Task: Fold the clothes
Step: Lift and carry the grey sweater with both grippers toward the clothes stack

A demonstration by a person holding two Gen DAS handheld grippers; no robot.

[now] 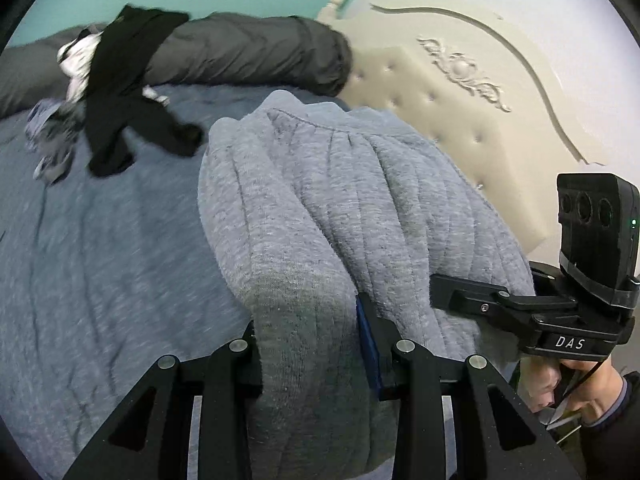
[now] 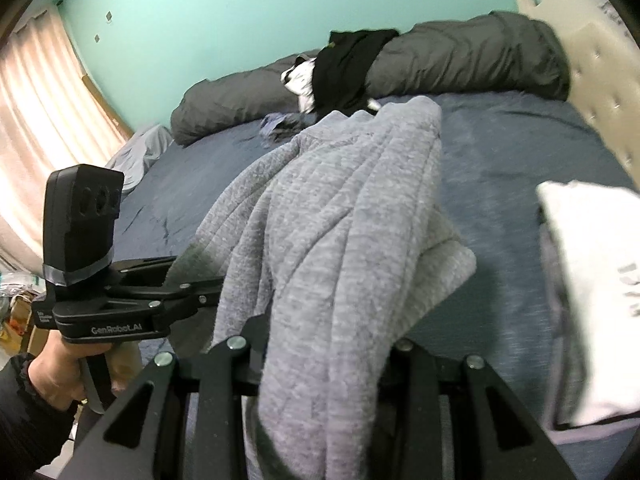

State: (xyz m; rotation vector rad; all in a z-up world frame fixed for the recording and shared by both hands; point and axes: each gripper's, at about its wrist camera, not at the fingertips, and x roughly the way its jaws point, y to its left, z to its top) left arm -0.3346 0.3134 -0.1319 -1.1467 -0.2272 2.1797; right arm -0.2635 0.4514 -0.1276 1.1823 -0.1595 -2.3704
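A grey sweatshirt (image 1: 320, 200) is held bunched above the blue bed (image 1: 100, 240), clamped at one edge by the left gripper (image 1: 312, 344) and at another by the right gripper (image 2: 320, 344). Black clothes (image 1: 128, 92) are draped over the dark pillows (image 1: 248, 48) at 11 o'clock in the left view, and a white folded garment (image 2: 592, 280) is seen at 3 o'clock in the right view.

Open blue bedspread (image 2: 500, 152) right of grey garment (image 2: 332, 216); black clothes (image 1: 128, 92), pillows (image 1: 248, 52) behind.

heather-grey fleece garment (image 1: 320, 208), bunched in long folds, lifted above bed
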